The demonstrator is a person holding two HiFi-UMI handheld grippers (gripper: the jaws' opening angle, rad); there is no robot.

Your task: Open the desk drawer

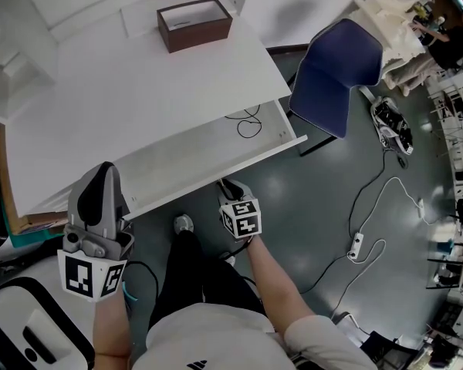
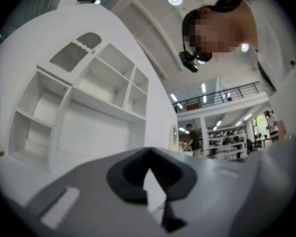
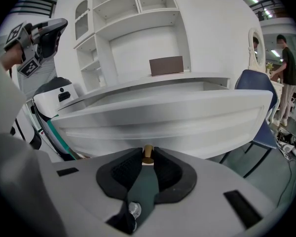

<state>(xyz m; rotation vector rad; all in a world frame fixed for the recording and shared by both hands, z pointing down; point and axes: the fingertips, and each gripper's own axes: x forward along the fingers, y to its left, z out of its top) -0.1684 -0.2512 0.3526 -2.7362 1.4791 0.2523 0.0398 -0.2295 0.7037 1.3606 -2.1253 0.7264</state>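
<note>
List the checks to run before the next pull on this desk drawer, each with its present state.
1. Right gripper clamped on the brass knob: ok.
2. Drawer partly out of the desk: ok.
3. Left gripper raised clear of the drawer, jaws together, nothing between them: ok.
4. Black cable inside the drawer free of snags: cannot tell.
5. Room for the drawer front to travel past the person's shoe: cannot tell.

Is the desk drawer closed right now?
No, the drawer stands pulled out from under the desktop, with its white inside and a black cable showing.
</note>
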